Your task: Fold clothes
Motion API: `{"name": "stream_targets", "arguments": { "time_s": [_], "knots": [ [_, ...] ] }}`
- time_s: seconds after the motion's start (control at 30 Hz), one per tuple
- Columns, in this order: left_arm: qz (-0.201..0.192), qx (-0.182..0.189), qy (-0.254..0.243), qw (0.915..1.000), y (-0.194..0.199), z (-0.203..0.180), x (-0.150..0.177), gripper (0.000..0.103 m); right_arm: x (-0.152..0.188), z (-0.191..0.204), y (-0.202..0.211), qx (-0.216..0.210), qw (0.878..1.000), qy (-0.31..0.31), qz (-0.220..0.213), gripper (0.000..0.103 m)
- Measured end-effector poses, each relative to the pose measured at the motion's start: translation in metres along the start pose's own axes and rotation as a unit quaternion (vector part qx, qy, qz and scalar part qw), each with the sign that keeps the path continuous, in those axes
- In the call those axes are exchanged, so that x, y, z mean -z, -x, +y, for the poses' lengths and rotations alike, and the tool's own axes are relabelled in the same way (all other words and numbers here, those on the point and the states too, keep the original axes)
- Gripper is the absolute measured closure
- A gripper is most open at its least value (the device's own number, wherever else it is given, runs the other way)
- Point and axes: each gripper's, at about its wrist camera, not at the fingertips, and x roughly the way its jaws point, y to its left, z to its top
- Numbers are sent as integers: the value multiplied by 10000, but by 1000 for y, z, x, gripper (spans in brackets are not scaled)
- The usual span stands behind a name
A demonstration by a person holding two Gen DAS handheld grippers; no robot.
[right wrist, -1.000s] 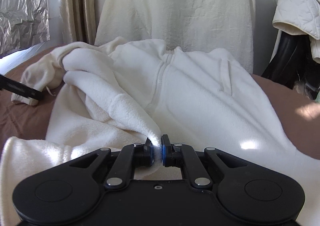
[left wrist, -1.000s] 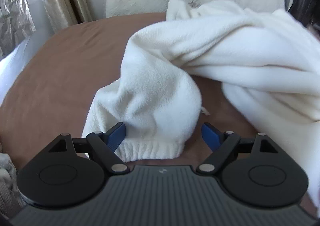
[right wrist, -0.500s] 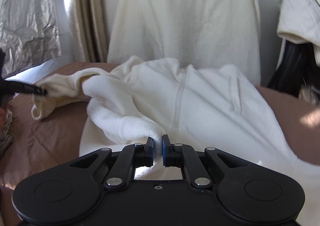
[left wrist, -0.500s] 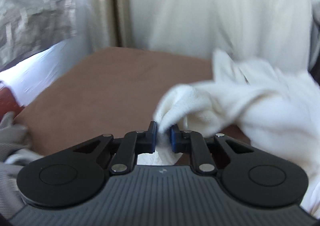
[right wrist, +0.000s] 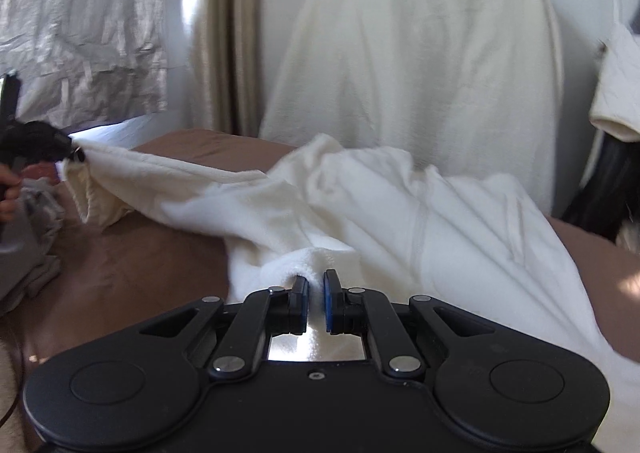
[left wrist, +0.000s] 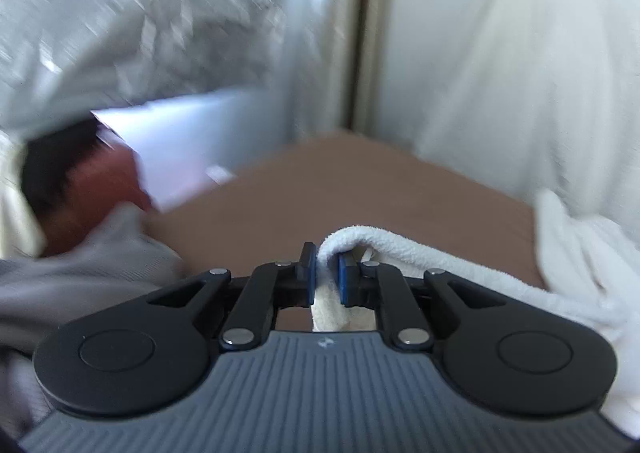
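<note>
Right wrist view: a white fleece garment (right wrist: pixel 400 213) is spread on a brown bed (right wrist: pixel 140 273), its sleeve (right wrist: pixel 168 181) stretched leftward. The sleeve cuff is pinched by the left hand-held gripper (right wrist: pixel 74 151), the body fabric by the right hand-held gripper (right wrist: pixel 316 301). The garment's near hem is cut off, and the blurred left wrist view possibly shows a grey cloth (left wrist: pixel 100 273) nearby.

Bedroom in a home, set up for laundry folding.

Shown by a wide brown fabric-covered bed surface (right wrist: pixel 168 253) strewn with a soft white fleece garment (right wrist: pixel 400 213), a rumpled grey knit garment (left wrist: pixel 92 265) at the left edge, a cream fleece cover (right wrist: pixel 420 53) draped over an upright back behind, long beige curtains (right wrist: pixel 216 33) against a pale wall, crinkled silver foil sheeting (right wrist: pixel 80 13) over the window side, and a quilted cream jacket (right wrist: pixel 616 93) hanging at far right.
</note>
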Motion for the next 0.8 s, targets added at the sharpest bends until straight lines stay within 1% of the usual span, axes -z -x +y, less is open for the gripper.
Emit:
{"name": "stream_targets", "arguments": {
  "time_s": [0.03, 0.1, 0.2, 0.23, 0.27, 0.3, 0.33, 0.4, 0.47, 0.6, 0.67, 0.73, 0.77, 0.8],
  "knots": [
    [-160, -181, 2, 9997, 4, 4, -2, 93, -2, 5, 3, -103, 9999, 72, -44, 95],
    [-306, -388, 124, 9987, 6, 14, -5, 93, -5, 16, 9, -390, 9990, 207, -91, 95],
    [-20, -288, 331, 9990, -5, 34, -5, 93, -5, 36, 11, -1044, 9932, 512, 45, 95],
    [64, -280, 350, 9990, -8, 40, -5, 93, -3, 43, 9, -1243, 9901, 632, 150, 94],
    [120, -337, 239, 9991, -11, 42, -4, 93, 1, 51, 6, -1423, 9867, 737, 287, 94],
    [156, -363, 180, 9991, -14, 44, -3, 93, 6, 58, 2, -1556, 9837, 803, 420, 94],
    [143, -315, 250, 9991, -14, 48, -4, 92, 11, 63, -2, -1624, 9819, 835, 510, 94],
    [116, -217, 378, 9990, -13, 54, -6, 92, 20, 73, -7, -1690, 9796, 869, 657, 94],
    [71, -127, 401, 9991, -11, 55, -14, 93, 25, 78, -8, -1721, 9790, 822, 723, 93],
    [-310, -187, 298, 9989, -10, 55, -46, 93, 24, 78, -6, -1803, 9784, 751, 681, 93],
    [-527, -151, 605, 9967, -7, 62, -62, 93, 22, 77, -4, -1827, 9783, 767, 610, 94],
    [-471, -82, 820, 9955, -17, 62, -74, 93, 20, 72, -3, -1633, 9833, 624, 498, 97],
    [-368, -39, 798, 9961, -27, 57, -77, 93, 18, 68, -3, -1499, 9864, 519, 438, 97],
    [-189, -23, 665, 9976, -41, 49, -76, 93, 17, 64, -3, -1364, 9891, 414, 378, 97]
  ]
}}
